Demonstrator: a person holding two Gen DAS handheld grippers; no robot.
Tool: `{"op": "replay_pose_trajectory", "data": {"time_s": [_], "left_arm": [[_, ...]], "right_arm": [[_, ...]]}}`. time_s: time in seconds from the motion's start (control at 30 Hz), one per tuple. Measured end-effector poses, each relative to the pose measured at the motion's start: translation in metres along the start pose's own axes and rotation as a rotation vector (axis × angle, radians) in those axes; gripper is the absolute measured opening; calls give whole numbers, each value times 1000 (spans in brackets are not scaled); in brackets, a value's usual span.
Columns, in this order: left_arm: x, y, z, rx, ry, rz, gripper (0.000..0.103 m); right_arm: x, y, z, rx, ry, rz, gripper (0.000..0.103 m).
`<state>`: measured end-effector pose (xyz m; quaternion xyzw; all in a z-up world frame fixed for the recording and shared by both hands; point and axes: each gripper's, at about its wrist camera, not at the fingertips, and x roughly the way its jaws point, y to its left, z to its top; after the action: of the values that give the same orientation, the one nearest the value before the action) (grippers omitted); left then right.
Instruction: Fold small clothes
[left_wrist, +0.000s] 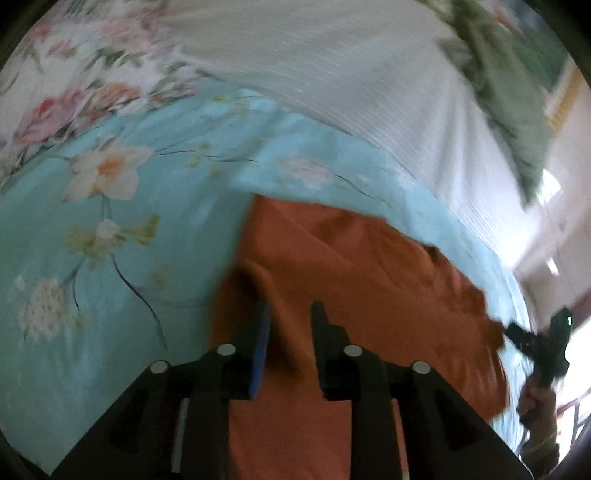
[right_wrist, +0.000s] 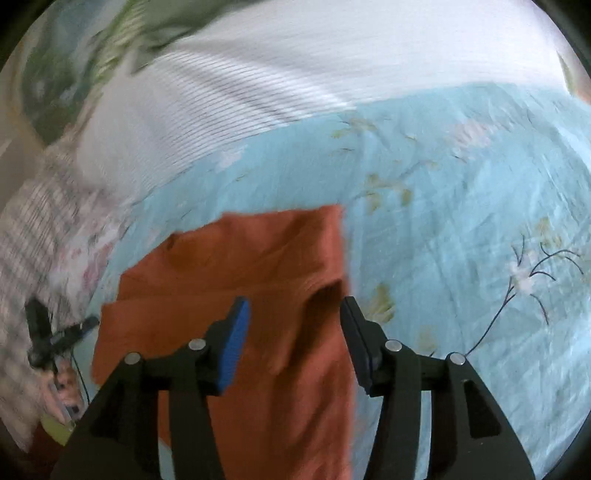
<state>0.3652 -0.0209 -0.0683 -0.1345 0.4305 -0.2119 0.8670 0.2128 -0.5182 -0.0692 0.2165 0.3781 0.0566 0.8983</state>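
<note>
An orange-brown garment (left_wrist: 351, 266) lies partly folded on a light blue floral bedspread (left_wrist: 92, 229). My left gripper (left_wrist: 290, 310) hovers over the garment's left part, its jaws a little apart and the cloth showing flat in the gap below. In the right wrist view the same garment (right_wrist: 229, 266) has a raised fold near its right edge. My right gripper (right_wrist: 294, 302) stands open astride that fold, pads clear of it. Each view catches the other gripper at the garment's far side: the right gripper (left_wrist: 535, 328) and the left gripper (right_wrist: 59, 321), both blurred.
A white ribbed blanket (left_wrist: 369, 92) lies behind the bedspread (right_wrist: 461, 221), with green patterned fabric (left_wrist: 502, 96) beyond it. Pink floral bedding (left_wrist: 66, 81) fills the far left. A hand (left_wrist: 535, 402) holds the right gripper at the bed's edge.
</note>
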Motion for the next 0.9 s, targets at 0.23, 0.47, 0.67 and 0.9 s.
{"op": "replay_pose_trajectory", "data": {"time_s": [0.23, 0.47, 0.67, 0.9], "left_arm": [[43, -80, -57, 263, 244, -68, 25], [86, -71, -6, 220, 218, 20, 15], [91, -47, 58, 131, 83, 132, 27], [52, -5, 68, -50, -45, 195, 61]], "right_arm": [[58, 56, -25, -254, 231, 24, 53], [75, 23, 32, -173, 107, -139, 49], [41, -17, 63, 16, -90, -226, 51], [4, -5, 34, 62, -116, -155, 51]]}}
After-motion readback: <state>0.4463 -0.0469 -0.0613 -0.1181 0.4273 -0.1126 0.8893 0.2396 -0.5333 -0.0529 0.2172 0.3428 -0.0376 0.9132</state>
